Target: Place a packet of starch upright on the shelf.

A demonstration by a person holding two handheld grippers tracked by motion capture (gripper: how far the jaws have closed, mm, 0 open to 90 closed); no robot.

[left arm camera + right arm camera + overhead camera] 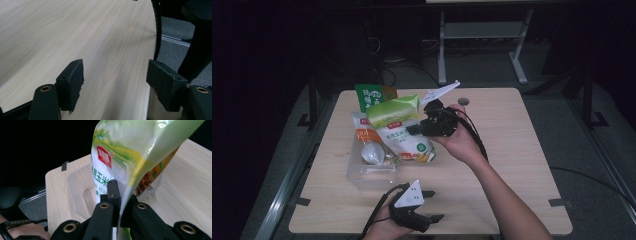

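wooden table, clear bin, perhaps a bulb

My right gripper covers the bottom edge of the green and white bag, and its top is cut off. The small writing on it is too tiny to read. My left arm is cut off at the table's near edge.

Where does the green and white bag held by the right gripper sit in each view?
High view: green and white bag left of centre, over the clear bin.
Right gripper view: bag top centre, pinched between the jaws.
Left gripper view: bare tabletop.
Shared landmark: the wooden tabletop.
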